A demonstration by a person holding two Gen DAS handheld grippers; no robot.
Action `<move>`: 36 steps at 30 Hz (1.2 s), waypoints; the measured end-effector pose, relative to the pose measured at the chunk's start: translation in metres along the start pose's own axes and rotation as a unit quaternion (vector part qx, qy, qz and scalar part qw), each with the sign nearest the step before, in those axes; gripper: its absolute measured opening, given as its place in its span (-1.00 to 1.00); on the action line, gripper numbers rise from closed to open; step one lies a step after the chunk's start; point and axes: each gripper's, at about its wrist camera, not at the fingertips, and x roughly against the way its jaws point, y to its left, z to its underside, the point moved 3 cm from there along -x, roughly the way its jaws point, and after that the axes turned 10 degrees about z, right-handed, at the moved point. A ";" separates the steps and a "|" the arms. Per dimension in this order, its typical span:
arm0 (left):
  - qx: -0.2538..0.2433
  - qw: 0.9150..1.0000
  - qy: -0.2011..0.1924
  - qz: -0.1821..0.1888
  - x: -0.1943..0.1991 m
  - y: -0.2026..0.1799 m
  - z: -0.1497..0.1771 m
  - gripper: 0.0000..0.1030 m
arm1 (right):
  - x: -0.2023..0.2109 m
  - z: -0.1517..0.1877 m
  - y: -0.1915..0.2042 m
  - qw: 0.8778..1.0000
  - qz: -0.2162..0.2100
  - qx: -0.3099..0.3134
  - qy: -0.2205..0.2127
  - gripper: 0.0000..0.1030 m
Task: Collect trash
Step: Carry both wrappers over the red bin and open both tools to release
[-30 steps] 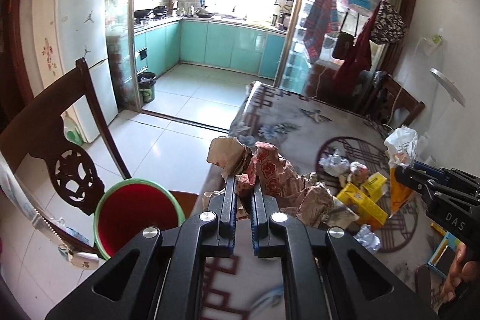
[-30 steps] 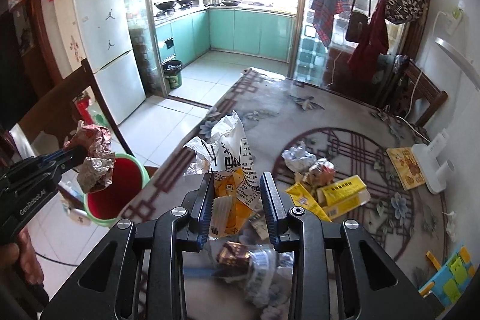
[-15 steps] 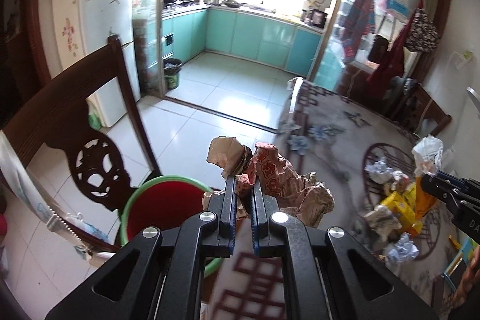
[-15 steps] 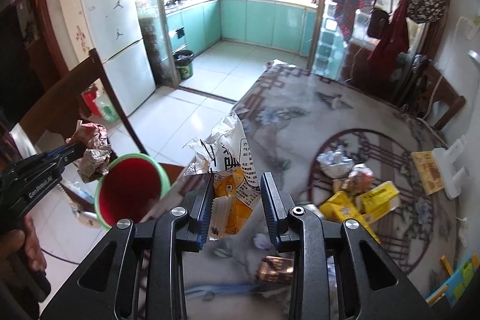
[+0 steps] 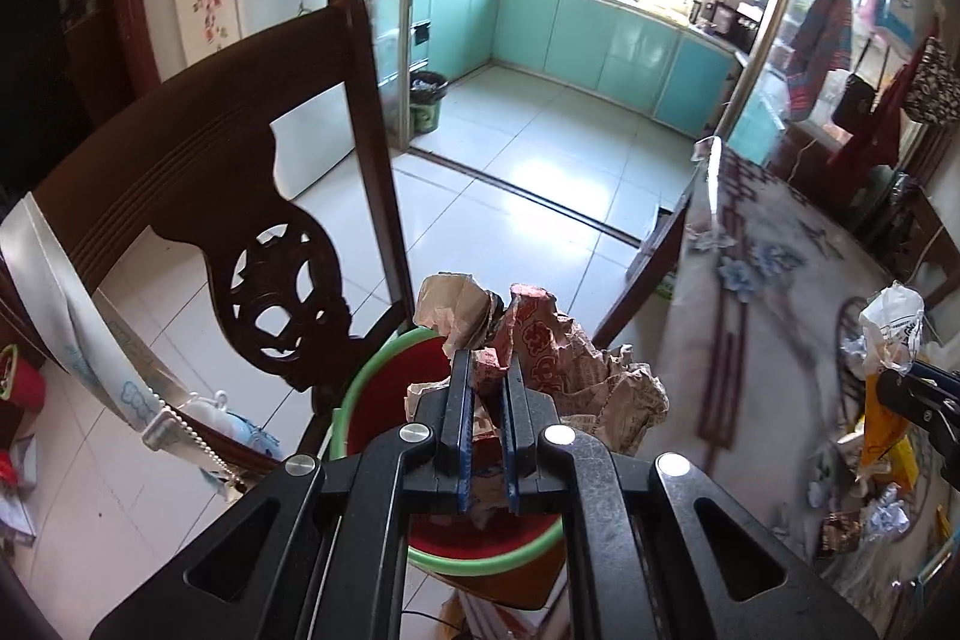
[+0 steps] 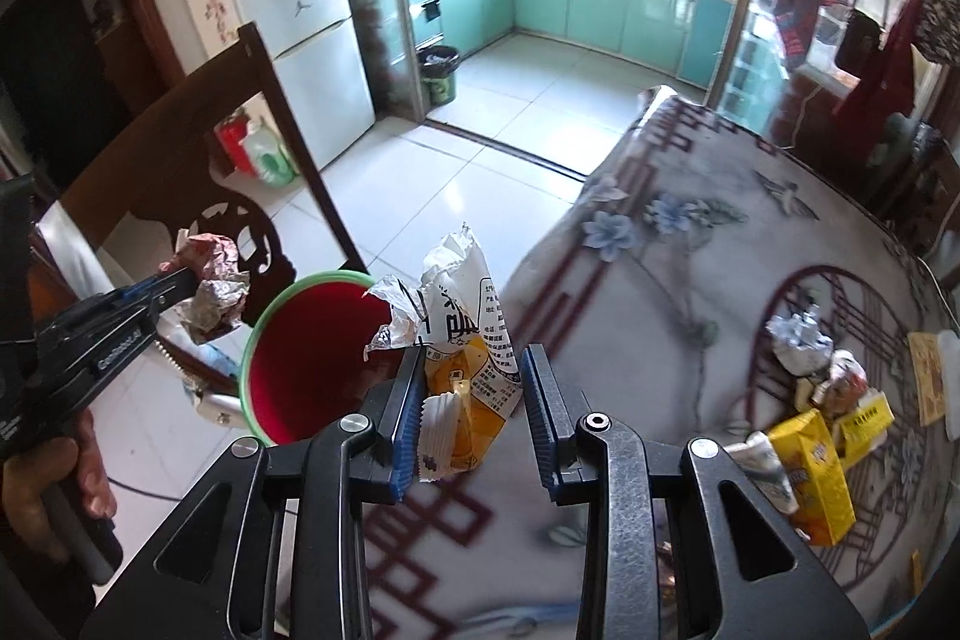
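The left gripper (image 5: 485, 370) is clamped on a crumpled paper wad (image 5: 540, 346), which sticks up past its fingertips (brown and red print). Directly beneath and beyond the tips is the red bin (image 5: 384, 400) with a green rim, standing beside a dark chair (image 5: 252, 220). The right gripper (image 6: 470, 370) pinches a white-and-orange wrapper (image 6: 465, 340) between its blue pads; the bin sits just left of its tips, at the table (image 6: 660, 280) edge. To its right, well apart, more trash lies on the tablecloth: yellow cartons (image 6: 813, 466) and foil scraps (image 6: 798, 334).
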 end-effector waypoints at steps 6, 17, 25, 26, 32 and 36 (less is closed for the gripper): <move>0.004 1.000 0.015 -0.007 -0.020 0.019 -0.006 -0.89 | -0.018 -0.008 0.028 1.000 -0.016 0.015 0.017 -0.42; 0.011 0.999 0.043 -0.009 -0.047 0.033 -0.007 -0.89 | -0.042 -0.015 0.062 0.997 -0.040 0.041 0.044 -0.42; 0.015 0.998 0.056 -0.007 -0.058 0.040 -0.005 -0.88 | -0.051 -0.019 0.080 0.996 -0.050 0.055 0.050 -0.40; 0.017 0.998 0.058 -0.008 -0.059 0.041 -0.004 -0.87 | -0.051 -0.020 0.081 0.996 -0.050 0.056 0.050 -0.39; 0.022 0.998 0.064 -0.004 -0.063 0.043 -0.004 -0.72 | -0.051 -0.022 0.087 0.995 -0.053 0.063 0.047 -0.36; 0.032 0.998 0.059 -0.002 -0.061 0.045 -0.005 -0.08 | -0.049 -0.022 0.087 0.996 -0.051 0.063 0.041 0.26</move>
